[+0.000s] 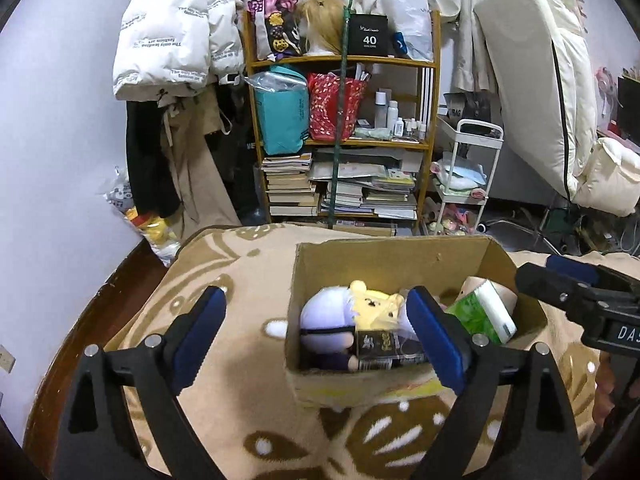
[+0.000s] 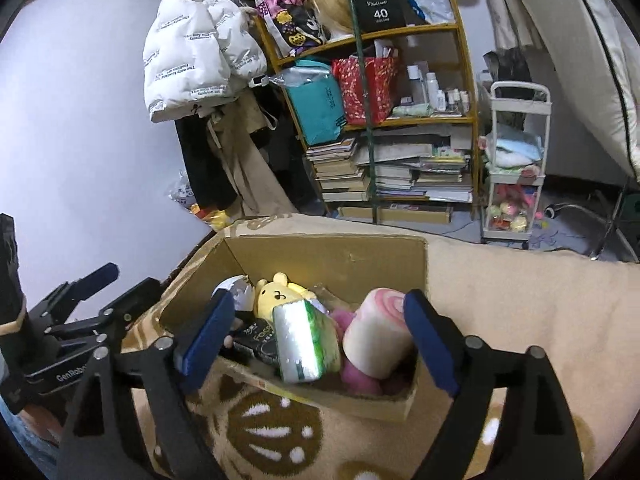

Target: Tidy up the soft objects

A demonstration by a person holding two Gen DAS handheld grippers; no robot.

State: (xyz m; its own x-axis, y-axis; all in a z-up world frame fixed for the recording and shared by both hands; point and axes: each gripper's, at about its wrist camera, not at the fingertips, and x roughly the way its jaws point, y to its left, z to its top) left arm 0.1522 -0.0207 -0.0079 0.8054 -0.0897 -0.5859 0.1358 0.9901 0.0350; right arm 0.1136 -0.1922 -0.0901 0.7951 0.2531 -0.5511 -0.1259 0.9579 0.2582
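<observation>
Hovering spread and empty, two tongs, left (image 1: 316, 340), right (image 2: 316, 340), one cardboard box (image 2: 320, 254), one yellow plush bear (image 2: 276, 294)

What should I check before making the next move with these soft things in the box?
1. Left gripper open, nothing held: ok.
2. Right gripper open, nothing held: ok.
3. Yellow bear plush inside the cardboard box: ok.
4. Pink roll cushion inside the box: ok.
5. Green tissue pack inside the box, tilted: ok.
6. More soft items left on the blanket: cannot tell.
</observation>
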